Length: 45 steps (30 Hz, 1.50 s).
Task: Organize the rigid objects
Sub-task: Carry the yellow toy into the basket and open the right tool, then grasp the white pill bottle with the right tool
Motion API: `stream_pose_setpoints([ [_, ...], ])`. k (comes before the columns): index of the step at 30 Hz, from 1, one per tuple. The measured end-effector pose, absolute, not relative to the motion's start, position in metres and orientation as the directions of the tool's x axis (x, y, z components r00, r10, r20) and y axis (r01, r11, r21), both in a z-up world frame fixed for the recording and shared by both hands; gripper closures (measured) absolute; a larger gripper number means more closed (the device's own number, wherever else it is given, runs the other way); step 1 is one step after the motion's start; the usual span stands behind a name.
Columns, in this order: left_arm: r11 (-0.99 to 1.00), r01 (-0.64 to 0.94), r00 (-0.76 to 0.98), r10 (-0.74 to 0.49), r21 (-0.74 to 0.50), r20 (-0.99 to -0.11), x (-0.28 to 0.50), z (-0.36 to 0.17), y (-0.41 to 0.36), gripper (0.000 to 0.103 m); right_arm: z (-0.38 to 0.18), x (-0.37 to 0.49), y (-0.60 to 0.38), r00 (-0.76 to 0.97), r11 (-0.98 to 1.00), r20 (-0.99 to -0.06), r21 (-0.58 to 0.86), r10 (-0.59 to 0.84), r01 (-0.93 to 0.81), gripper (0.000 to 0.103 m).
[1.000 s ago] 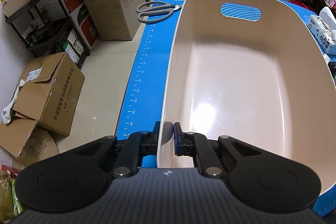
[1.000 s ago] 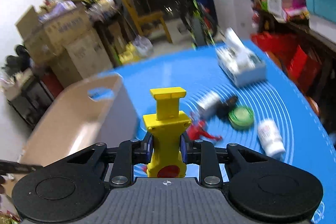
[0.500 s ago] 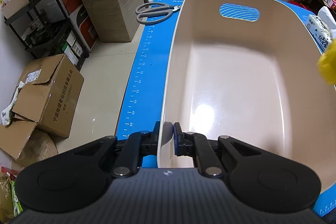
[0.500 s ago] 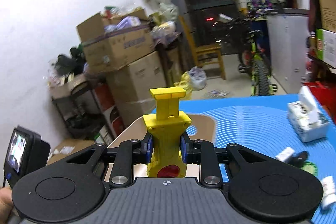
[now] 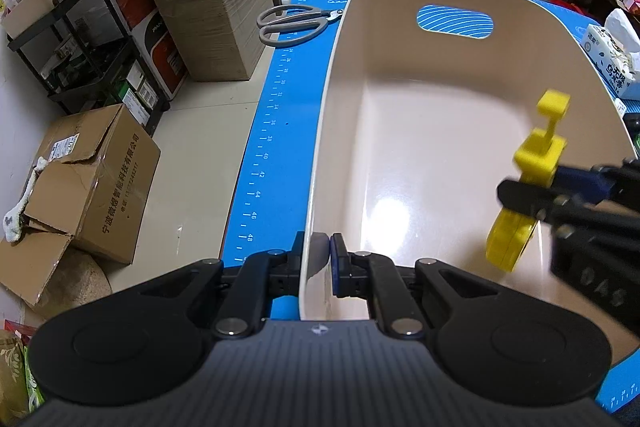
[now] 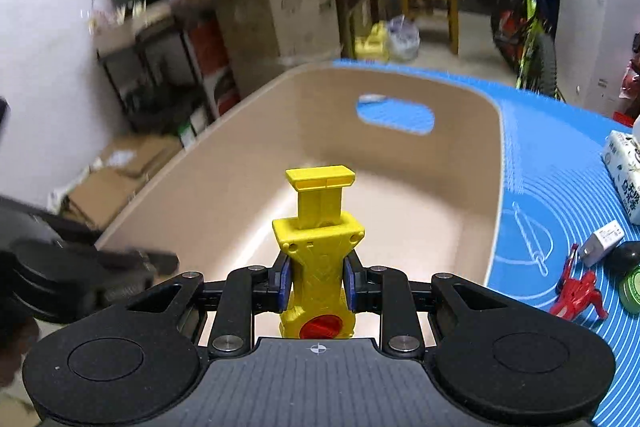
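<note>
Right wrist view: background blurred; the lower end of the yellow plastic toy (image 6: 316,259) is cut off behind the gripper body, only part of a red disc showing. The right gripper (image 6: 316,277) pinches the toy's ribbed waist between blue pads, its T-shaped head above the smooth, glossy beige tub (image 6: 496,187). The left gripper (image 5: 318,261) is clamped on the tub's thin near rim. Steel scissors (image 5: 294,23) lie on the blue ruled mat (image 5: 264,147). A small red figure (image 6: 580,293), possibly a toy, lies beside the tub.

one beige bin (image 5: 460,27), one yellow toy (image 6: 318,247), one pair of scissors (image 5: 294,23), one tissue pack (image 5: 612,61).
</note>
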State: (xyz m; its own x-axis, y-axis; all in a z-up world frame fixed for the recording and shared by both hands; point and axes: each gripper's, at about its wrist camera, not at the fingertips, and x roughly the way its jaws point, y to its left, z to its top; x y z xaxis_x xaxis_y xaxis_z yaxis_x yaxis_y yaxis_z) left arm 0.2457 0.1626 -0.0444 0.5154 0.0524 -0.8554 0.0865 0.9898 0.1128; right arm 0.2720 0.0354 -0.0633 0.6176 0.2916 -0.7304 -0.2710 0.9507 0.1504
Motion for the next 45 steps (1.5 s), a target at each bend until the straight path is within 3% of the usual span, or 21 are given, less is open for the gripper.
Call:
stream_pose_setpoints([
  [8,0.99,0.086,0.515,0.053,0.114,-0.856,0.245,-0.045,0.163,0.09,-0.064,0.274,0.039,0.57,0.947,-0.77,0.136,0.286,-0.291,0.068],
  [13,0.989,0.088,0.515,0.055,0.116,-0.855,0.245,-0.045,0.163,0.09,-0.051,0.268,0.027,0.609,0.938,-0.719,0.191,0.335,-0.291,0.048],
  [19,0.989,0.09,0.516,0.055,0.118,-0.855,0.245,-0.046,0.163,0.09,-0.022,0.252,-0.008,0.688,0.947,-0.652,0.204,0.319,-0.247,0.036],
  [28,0.989,0.09,0.517,0.055,0.118,-0.854,0.244,-0.046,0.163,0.09,-0.013,0.241,-0.094,0.773,0.99,-0.622,0.134,0.124,-0.051,0.028],
  [39,0.989,0.092,0.518,0.055,0.12,-0.854,0.245,-0.045,0.164,0.089,-0.07,0.237,-0.176,0.71,0.987,-0.691,-0.031,-0.136,0.158,0.028],
  [45,0.988,0.09,0.519,0.059,0.124,-0.853,0.245,-0.044,0.163,0.089,-0.103,0.238,-0.207,0.667,0.975,-0.718,-0.073,-0.198,0.21,0.028],
])
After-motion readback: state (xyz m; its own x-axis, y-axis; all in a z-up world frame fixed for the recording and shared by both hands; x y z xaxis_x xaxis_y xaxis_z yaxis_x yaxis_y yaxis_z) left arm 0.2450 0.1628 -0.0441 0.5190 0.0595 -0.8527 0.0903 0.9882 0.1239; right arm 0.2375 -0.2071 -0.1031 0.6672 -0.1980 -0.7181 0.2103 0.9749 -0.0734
